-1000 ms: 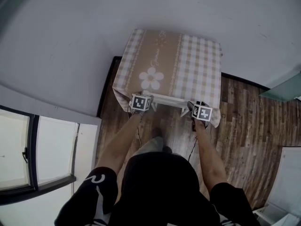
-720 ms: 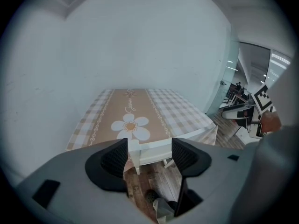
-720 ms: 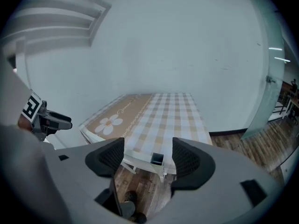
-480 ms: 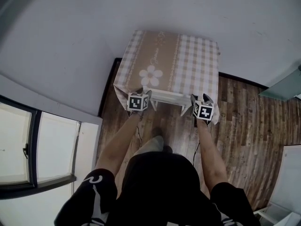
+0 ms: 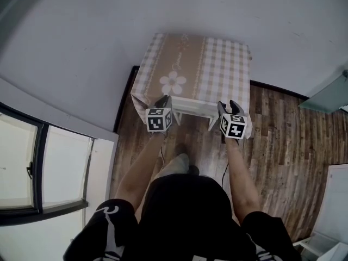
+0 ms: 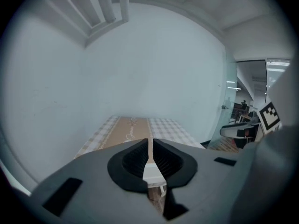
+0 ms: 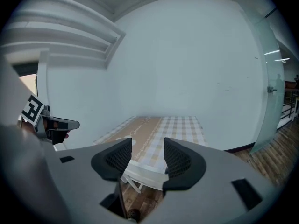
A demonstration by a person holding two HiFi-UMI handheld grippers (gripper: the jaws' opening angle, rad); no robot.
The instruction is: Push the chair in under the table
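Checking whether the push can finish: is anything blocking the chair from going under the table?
Nothing visible does. The white chair is already tucked against the table at its near edge, only its back rail showing. The checked cloth hides the space underneath. The left gripper and right gripper hold nothing, and their jaws have just been closing.

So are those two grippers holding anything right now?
Nothing. The left gripper and right gripper have just been closing on empty air, clear of the chair.

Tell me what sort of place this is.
Likely a mock dining corner inside an office: a small table with a checked cloth against a bare wall, a white chair tucked under it, wood-plank floor, and a glass partition onto lit office space.
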